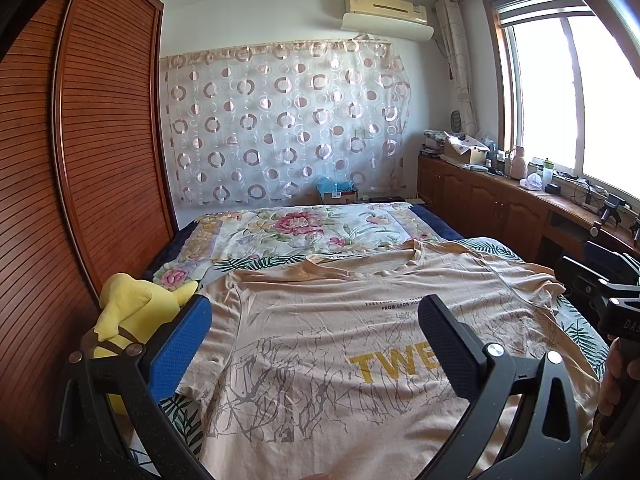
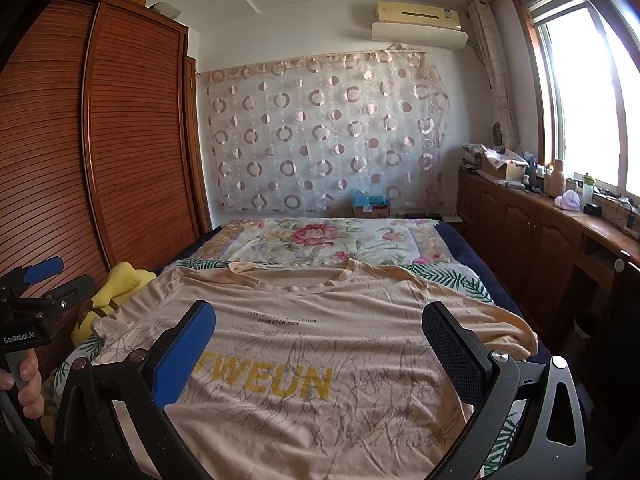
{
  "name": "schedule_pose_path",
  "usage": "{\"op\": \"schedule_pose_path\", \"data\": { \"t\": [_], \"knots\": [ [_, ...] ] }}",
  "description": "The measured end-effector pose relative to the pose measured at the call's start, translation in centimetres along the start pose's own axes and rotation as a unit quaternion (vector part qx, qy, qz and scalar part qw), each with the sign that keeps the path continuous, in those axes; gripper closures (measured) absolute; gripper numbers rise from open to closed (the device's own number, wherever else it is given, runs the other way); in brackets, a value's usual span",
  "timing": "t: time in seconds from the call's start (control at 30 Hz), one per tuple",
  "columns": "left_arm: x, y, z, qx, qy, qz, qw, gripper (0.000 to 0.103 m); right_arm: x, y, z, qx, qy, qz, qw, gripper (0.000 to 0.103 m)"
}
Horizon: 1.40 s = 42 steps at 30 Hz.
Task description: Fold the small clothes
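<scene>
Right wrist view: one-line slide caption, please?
Right gripper, jaws open, above a beige T-shirt spread flat on the bed.

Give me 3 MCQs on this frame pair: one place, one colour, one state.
1. Where is the yellow plush toy?
A. on the windowsill
B. beside the T-shirt's sleeve, on the wardrobe side of the bed
C. on the air conditioner

2. What colour is the large lettering on the T-shirt?
A. yellow
B. green
C. red

3. What state are the left gripper and right gripper in?
A. both shut on cloth
B. one open, one shut
C. both open, holding nothing

Key: 1 B, it sits at the shirt's wardrobe-side edge; 2 A, the letters read yellow; 3 C, the fingers stand wide apart over the flat shirt.
</scene>
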<state>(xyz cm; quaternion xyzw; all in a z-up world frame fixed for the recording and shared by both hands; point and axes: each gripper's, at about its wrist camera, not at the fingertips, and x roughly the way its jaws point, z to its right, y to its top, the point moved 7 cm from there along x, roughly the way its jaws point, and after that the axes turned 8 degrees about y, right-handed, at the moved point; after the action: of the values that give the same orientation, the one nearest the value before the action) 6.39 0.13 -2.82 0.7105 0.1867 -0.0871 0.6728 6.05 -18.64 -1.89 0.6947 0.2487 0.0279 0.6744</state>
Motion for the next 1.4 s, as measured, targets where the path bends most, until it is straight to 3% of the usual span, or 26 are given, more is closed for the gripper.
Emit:
{"op": "schedule_pose_path", "data": {
  "t": [1.4],
  "knots": [
    [0.31,-0.27,0.15,0.001,-0.001,0.002,1.0000,0.000,-0.17,0.22,-0.16,0.002,-0.001,0.006,1.000,0.000]
  ]
}}
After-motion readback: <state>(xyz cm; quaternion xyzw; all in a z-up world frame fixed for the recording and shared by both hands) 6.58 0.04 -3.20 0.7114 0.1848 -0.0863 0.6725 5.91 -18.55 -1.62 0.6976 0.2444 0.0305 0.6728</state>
